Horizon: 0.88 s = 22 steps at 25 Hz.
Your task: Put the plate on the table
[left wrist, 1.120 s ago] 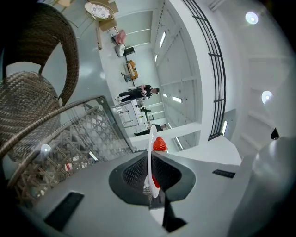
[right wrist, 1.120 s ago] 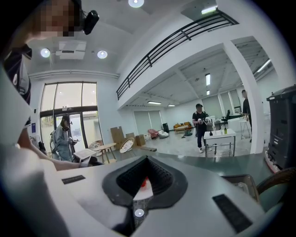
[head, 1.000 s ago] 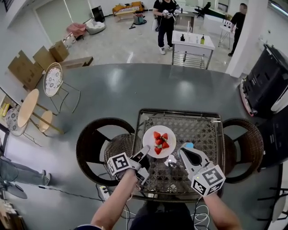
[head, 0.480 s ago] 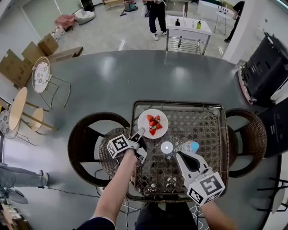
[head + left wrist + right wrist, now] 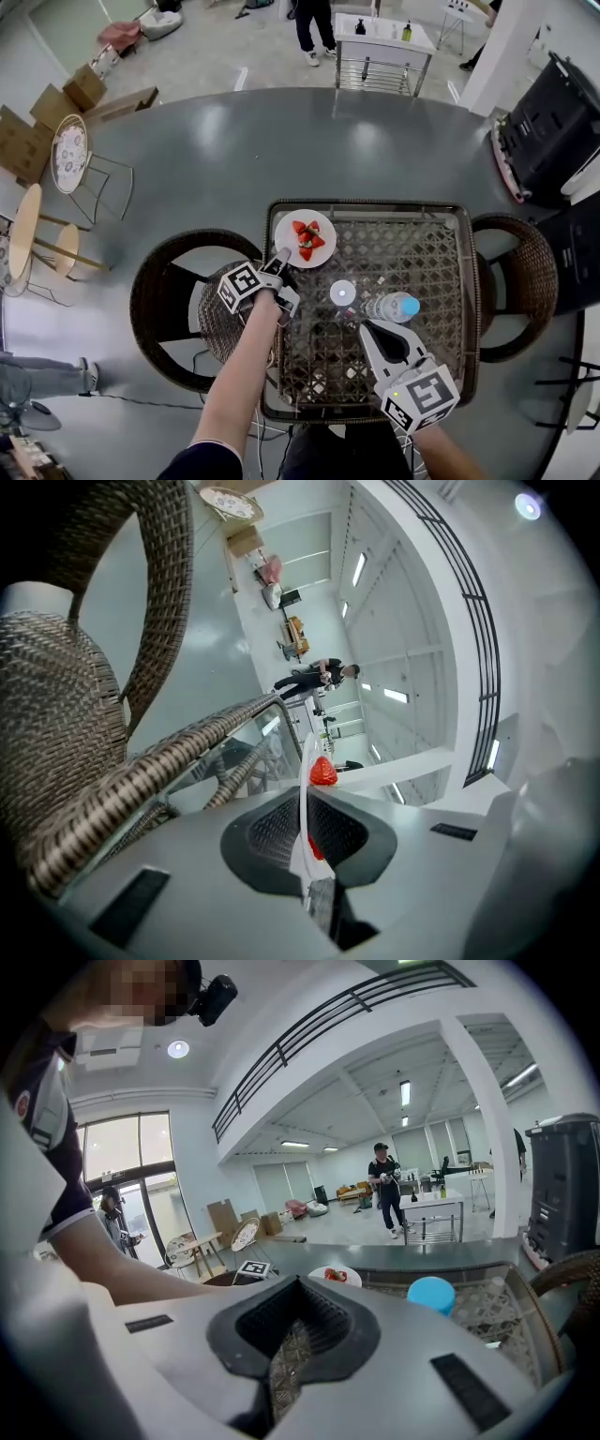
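the left gripper (image 5: pixel 279 255) is closed on the rim of the plate (image 5: pixel 322 251) with strawberries (image 5: pixel 307 238), at the table's (image 5: pixel 441 281) far left corner; the right gripper (image 5: pixel 366 326) is closed, empty.

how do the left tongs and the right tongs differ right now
The left tongs are shut on the near rim of the plate of strawberries; the right tongs have their jaws together on nothing. The left tongs sit at the left edge of the table; the right tongs sit nearer its front, just behind the lying water bottle. Both point away from the person, across the table.
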Motion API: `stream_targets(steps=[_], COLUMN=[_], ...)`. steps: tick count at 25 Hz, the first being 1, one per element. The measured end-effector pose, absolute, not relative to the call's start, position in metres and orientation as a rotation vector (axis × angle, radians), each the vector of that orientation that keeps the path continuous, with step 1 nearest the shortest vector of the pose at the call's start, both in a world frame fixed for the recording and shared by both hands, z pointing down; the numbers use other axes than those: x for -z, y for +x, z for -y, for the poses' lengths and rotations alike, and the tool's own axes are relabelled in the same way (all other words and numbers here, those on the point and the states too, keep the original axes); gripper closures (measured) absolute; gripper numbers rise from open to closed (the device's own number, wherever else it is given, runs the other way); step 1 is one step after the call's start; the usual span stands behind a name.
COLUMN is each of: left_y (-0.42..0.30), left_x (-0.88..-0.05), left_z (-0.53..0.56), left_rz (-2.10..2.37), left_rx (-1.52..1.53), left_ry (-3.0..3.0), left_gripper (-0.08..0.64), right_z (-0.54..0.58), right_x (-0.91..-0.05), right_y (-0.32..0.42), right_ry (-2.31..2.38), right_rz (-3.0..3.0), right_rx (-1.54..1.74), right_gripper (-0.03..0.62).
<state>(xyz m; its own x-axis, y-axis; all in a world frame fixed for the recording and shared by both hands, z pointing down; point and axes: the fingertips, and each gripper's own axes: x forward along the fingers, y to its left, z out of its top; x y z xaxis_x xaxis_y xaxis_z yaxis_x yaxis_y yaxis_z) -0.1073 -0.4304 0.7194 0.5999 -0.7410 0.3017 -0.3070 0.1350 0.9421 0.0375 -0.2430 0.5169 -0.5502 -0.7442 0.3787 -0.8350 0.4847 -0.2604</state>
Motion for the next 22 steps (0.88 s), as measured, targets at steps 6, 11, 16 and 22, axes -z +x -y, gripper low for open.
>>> stream_targets(steps=[6,11,16,22], left_y=[-0.105,-0.105,-0.105,-0.105], left_x=[-0.731,-0.737,-0.741,-0.743], left_z=[0.439,0.441,0.443,0.443], left_rz=[0.941,0.938,0.968,0.992], left_rx=[0.391,0.394,0.333,0.307], left_ry=[1.433,1.408,1.385,1.353], left_gripper=[0.543,0.543,0.543,0.543], right_z=[0.250,0.250,0.251,0.252], right_x=[-0.528,-0.533,-0.533,-0.534], right_y=[0.029,0.023,0.017,0.019], right_ry=[1.340,1.334,1.334,1.347], right_rz=[2.496,2.491,2.495,2.498], right_rx=[-0.646,-0.667,-0.681,-0.699], right_gripper=[0.588,0.588,0.588,0.588])
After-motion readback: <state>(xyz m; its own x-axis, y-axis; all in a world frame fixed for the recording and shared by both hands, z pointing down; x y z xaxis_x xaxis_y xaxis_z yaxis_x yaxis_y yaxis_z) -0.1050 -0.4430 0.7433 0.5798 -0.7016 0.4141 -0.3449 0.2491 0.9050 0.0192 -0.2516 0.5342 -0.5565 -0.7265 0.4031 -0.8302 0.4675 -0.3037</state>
